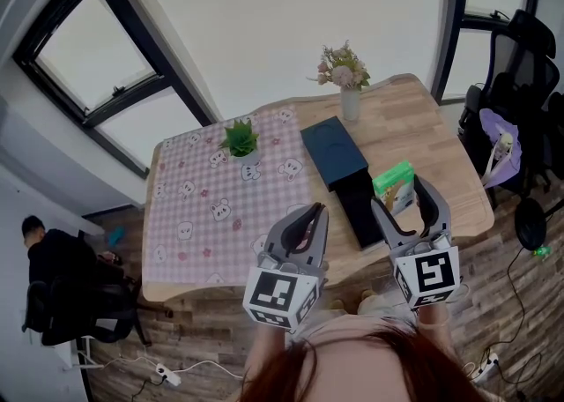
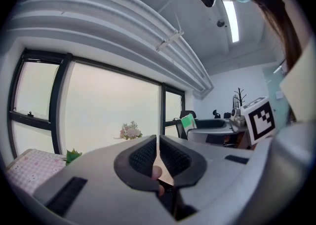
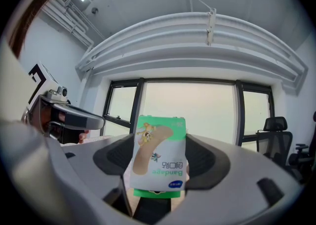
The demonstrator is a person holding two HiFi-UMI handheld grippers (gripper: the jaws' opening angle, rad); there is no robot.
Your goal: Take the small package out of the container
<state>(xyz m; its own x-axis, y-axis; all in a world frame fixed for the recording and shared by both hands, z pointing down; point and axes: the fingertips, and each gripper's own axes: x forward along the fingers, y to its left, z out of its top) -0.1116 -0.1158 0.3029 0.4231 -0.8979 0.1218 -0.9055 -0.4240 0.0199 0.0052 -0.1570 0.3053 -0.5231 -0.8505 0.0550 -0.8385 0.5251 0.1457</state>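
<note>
My right gripper [image 3: 160, 162] clamps a small flat bandage package [image 3: 159, 156] between its ribbed black pads. The package is glossy green and white, its long axis upright along the jaws and its print upside down. It hangs above the wooden table [image 1: 414, 118], near the dark rectangular box [image 1: 333, 152]. My left gripper [image 2: 158, 150] is closed on nothing.

You hold 2 grippers, the left gripper [image 1: 310, 215] and the right gripper [image 1: 398, 195]. You have 1 small package [image 1: 392, 182] and 1 dark container [image 1: 339, 162] in 2 parts. There is 1 table [image 1: 414, 122], carrying 1 checked cloth [image 1: 207, 202], 1 flower vase [image 1: 350, 102] and 1 potted plant [image 1: 241, 140]. On the floor you have 2 white power strips [image 1: 167, 377] [image 1: 485, 367], and 1 person [image 1: 44, 259] sits nearby.
</note>
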